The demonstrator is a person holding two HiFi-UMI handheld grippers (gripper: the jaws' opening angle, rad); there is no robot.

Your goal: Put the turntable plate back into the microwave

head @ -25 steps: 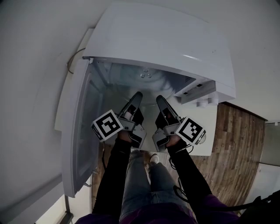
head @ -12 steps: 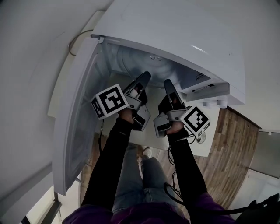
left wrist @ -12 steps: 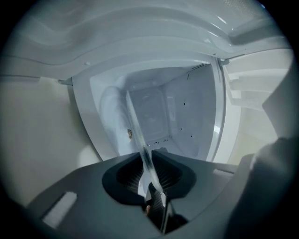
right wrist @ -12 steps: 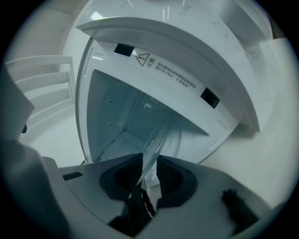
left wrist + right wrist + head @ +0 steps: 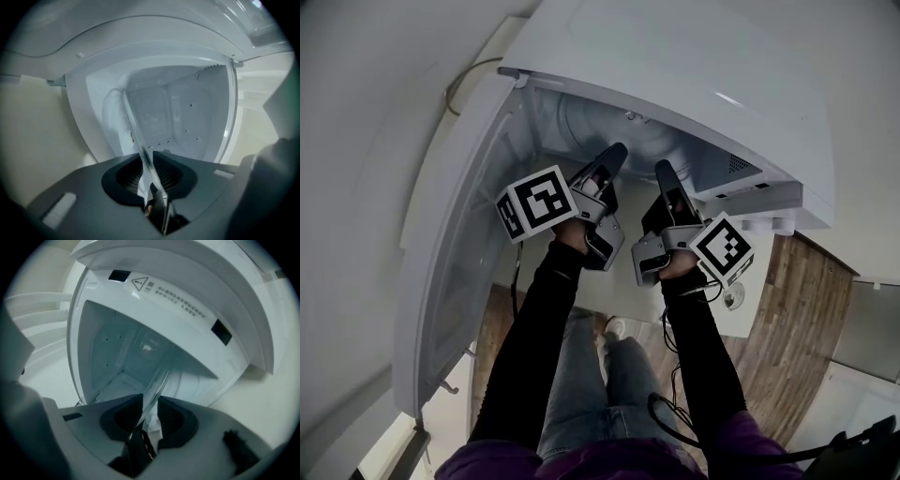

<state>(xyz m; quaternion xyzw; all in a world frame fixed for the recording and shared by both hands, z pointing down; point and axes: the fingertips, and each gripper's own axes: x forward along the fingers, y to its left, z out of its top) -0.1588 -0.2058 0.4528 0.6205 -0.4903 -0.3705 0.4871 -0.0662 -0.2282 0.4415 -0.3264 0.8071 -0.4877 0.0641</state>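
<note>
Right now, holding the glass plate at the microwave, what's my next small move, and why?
Probably finish opening both tools before withdrawing: left tool and right tool jaws are opening, but the turntable plate rim is between each pair, inside the microwave.

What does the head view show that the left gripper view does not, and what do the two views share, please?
Only the head view shows the person's black sleeves, the wooden floor, the left gripper's marker cube and the microwave's top from above. Only the left gripper view looks along that gripper's jaws, which are opening, with the turntable plate's rim between them, seen edge-on. Both show the white microwave's open cavity and the glass plate reaching into it.
</note>
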